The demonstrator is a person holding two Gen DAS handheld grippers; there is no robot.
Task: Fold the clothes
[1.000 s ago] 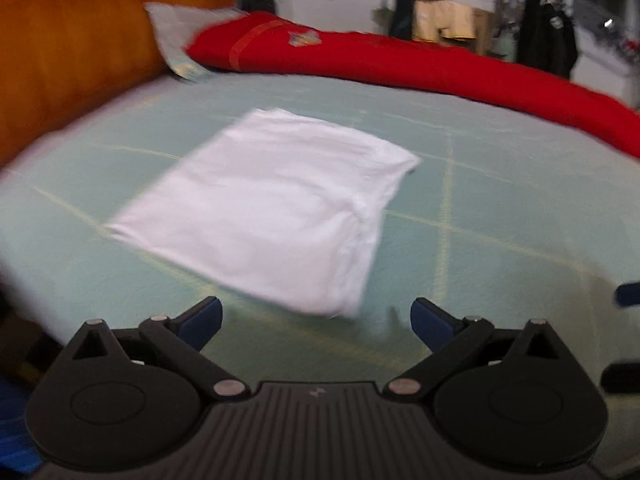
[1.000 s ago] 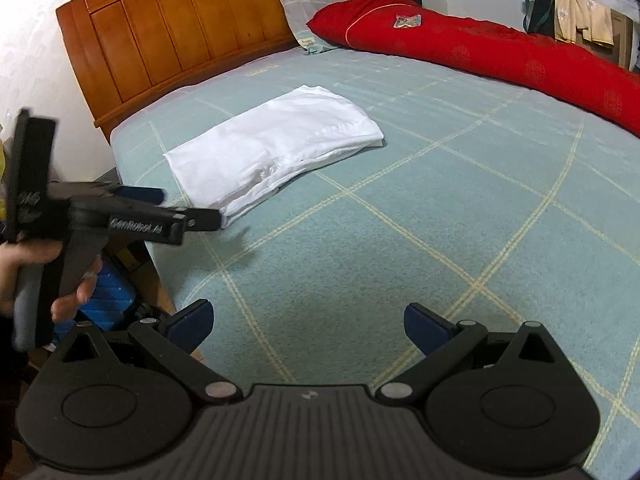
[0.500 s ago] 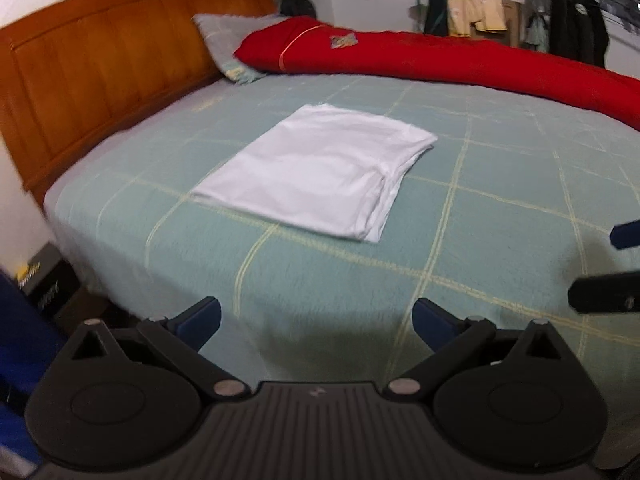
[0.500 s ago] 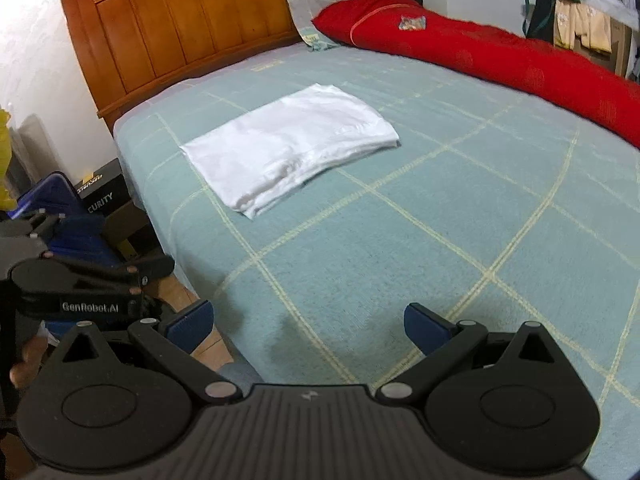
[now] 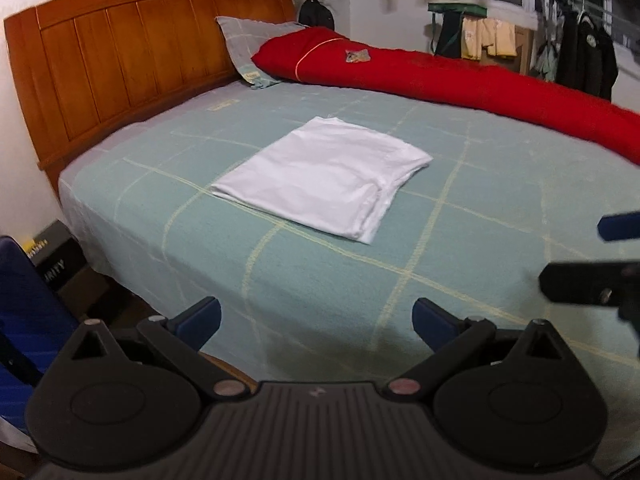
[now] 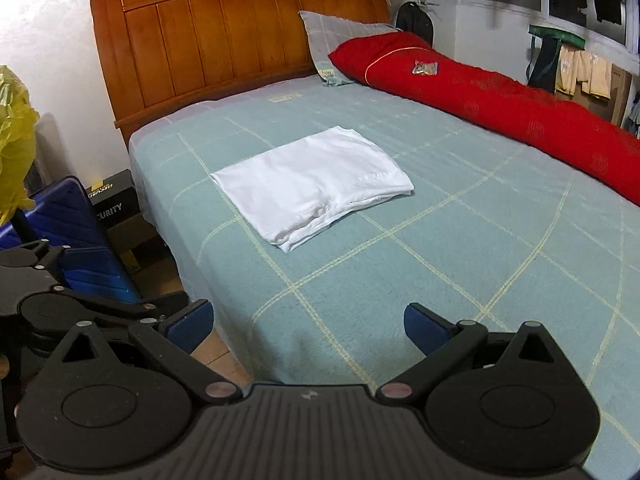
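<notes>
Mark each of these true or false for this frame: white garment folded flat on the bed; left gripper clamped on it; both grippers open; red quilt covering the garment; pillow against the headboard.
1. The white garment lies folded flat on the bed. True.
2. The left gripper is clamped on it. False: it is apart from it and holds nothing.
3. The right gripper and the left are both open. True.
4. The red quilt covers the garment. False: it lies apart, along the far side.
5. The pillow leans against the headboard. True.
</notes>
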